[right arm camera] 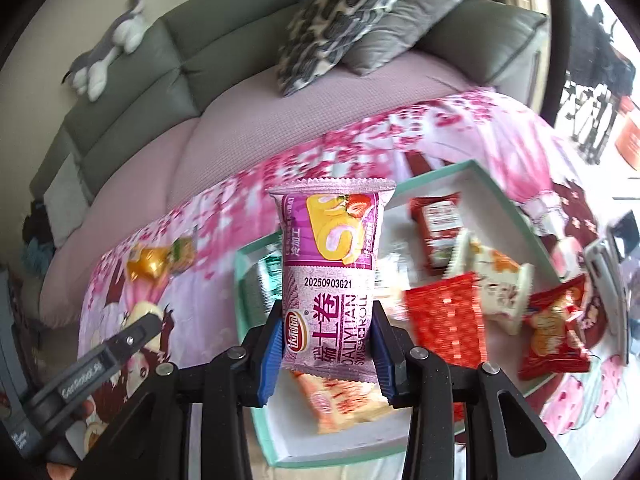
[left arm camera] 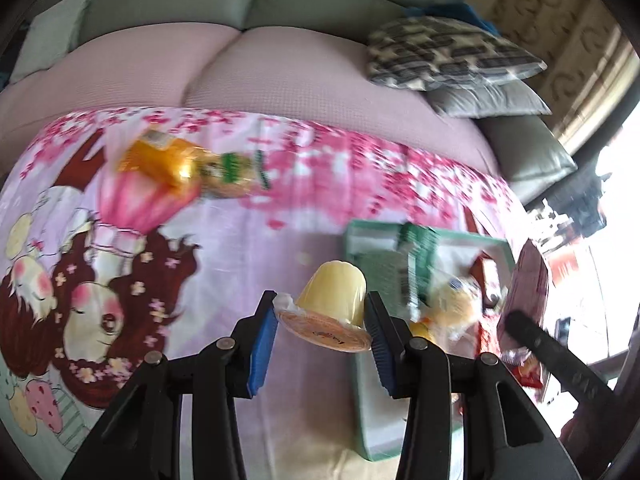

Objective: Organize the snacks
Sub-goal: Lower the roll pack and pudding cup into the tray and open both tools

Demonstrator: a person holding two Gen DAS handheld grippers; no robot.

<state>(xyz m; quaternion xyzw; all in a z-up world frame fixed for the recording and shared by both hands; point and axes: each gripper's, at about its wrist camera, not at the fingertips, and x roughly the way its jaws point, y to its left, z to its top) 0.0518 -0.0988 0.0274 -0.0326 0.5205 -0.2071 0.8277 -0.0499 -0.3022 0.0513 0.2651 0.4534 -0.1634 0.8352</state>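
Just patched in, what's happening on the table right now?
A person is sorting snacks with two handheld tools. The left claw grips a yellow jelly cup, tilted, beside the teal tray. The right claw is shut on a purple Swiss roll packet, held upright over that tray. Several red, white and orange packets already lie in the tray. An orange snack bag lies out on the pink floral cloth, not yet collected.
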